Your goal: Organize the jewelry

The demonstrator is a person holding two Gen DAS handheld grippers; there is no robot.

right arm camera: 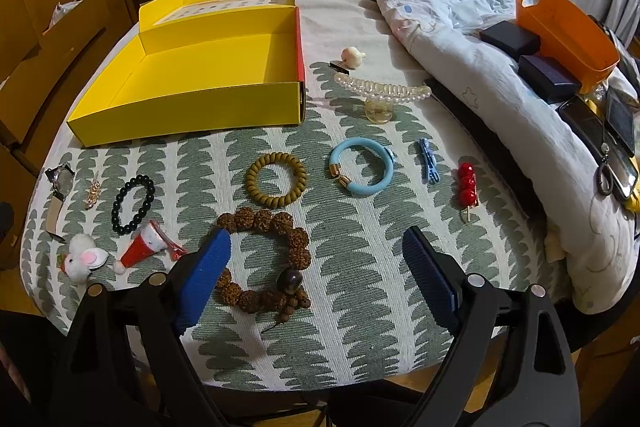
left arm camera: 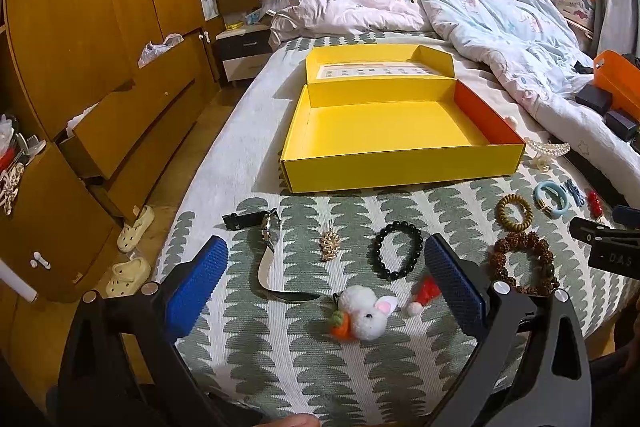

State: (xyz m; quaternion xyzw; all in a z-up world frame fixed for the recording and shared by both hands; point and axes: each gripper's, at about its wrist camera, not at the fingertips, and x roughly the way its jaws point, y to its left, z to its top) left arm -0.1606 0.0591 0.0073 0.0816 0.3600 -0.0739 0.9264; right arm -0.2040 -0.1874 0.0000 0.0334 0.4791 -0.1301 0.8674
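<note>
An open, empty yellow box [left arm camera: 400,163] [right arm camera: 184,115] lies on the bed. In front of it lie a watch [left arm camera: 270,231], a gold clip [left arm camera: 330,246], a black bead bracelet [left arm camera: 399,250] [right arm camera: 133,198], a white bunny pompom [left arm camera: 366,311], a Santa-hat clip [right arm camera: 144,249], a brown seed bracelet [right arm camera: 266,259], an olive coil tie [right arm camera: 276,180], a blue bangle [right arm camera: 361,167], a blue clip [right arm camera: 429,161], red berries [right arm camera: 467,185] and a pearl claw clip [right arm camera: 384,91]. My left gripper [left arm camera: 326,263] is open above the bunny. My right gripper [right arm camera: 318,257] is open above the seed bracelet.
A rumpled quilt [right arm camera: 440,7] covers the bed's right side, with an orange basket [right arm camera: 564,27] and dark small boxes [right arm camera: 510,37] on it. A wooden wardrobe with open drawers [left arm camera: 120,107] stands left of the bed, slippers [left arm camera: 134,227] on the floor.
</note>
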